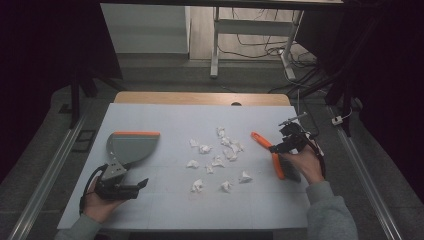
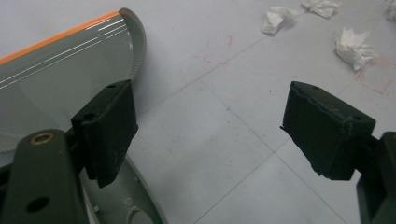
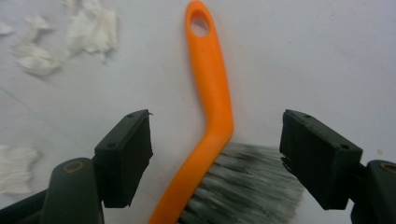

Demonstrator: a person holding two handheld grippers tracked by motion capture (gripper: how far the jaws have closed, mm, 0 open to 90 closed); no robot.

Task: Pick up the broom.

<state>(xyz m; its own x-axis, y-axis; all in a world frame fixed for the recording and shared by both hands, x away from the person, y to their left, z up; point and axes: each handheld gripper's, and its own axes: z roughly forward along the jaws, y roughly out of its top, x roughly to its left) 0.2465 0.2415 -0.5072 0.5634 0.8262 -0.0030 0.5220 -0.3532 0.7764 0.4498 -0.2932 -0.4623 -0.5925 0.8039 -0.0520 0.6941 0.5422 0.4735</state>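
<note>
- Your left hand-held gripper [image 1: 142, 183] sits at the near left of the white tabletop [image 1: 165, 117], jaws spread wide with nothing between them.
- In the left gripper view, one jaw overlaps the grey dustpan [image 2: 56, 79] with the orange lip; whether they touch, you cannot tell.
- The dustpan [image 1: 131, 146] lies flat, just beyond that gripper.
- Your right hand-held gripper [image 3: 215, 154] is also wide open, holding nothing; its jaws stand either side of the orange brush [image 3: 212, 93], apart from it.
- The brush [image 1: 267, 150] lies on the tabletop at the right, handle pointing away towards the middle, grey bristles [image 3: 247, 186] nearest your hand.
- Crumpled white paper scraps [image 1: 220, 160] are scattered across the middle, between dustpan and brush.
</note>
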